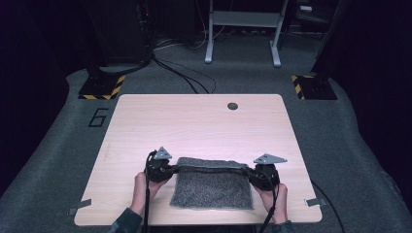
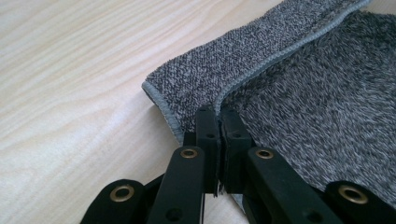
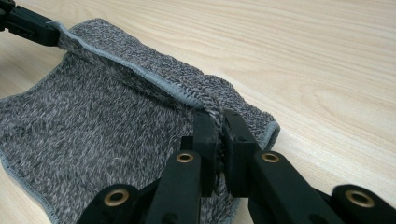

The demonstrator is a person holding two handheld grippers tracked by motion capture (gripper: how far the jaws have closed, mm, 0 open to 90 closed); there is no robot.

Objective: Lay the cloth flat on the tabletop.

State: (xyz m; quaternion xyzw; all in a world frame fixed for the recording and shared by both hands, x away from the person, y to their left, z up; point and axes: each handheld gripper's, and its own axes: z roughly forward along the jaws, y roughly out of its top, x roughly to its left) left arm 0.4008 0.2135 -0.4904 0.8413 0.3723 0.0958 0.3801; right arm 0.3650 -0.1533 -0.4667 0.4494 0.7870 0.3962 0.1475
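The left tool (image 2: pixel 218 116) is clenched on the hem of the cloth (image 2: pixel 299 93) at its far-left corner, the two black jaws pressed together with the grey edge pinched between them; the right tool (image 3: pixel 218 122) is clenched the same way on the hem at the far-right corner. In the high view the left tool (image 1: pixel 160 170) sits at about 9 o'clock of the cloth (image 1: pixel 212 187) and the right tool (image 1: pixel 265 174) at about 3 o'clock, with the far edge strung taut between them and rolled back toward 6 o'clock, while the rest lies flat on the counter (image 1: pixel 194 121) near its front edge. The step looks like a fold of the far edge toward the person. To do it well, I would keep both grips firm, move the two hands together at the same height and pace so the hem stays straight, carry it toward 6 o'clock until it meets the near edge, and lower before letting go so the corners line up. Count: one cloth, two tools, one counter, and one dark round hole (image 1: pixel 232 106) near the counter's 12 o'clock edge.
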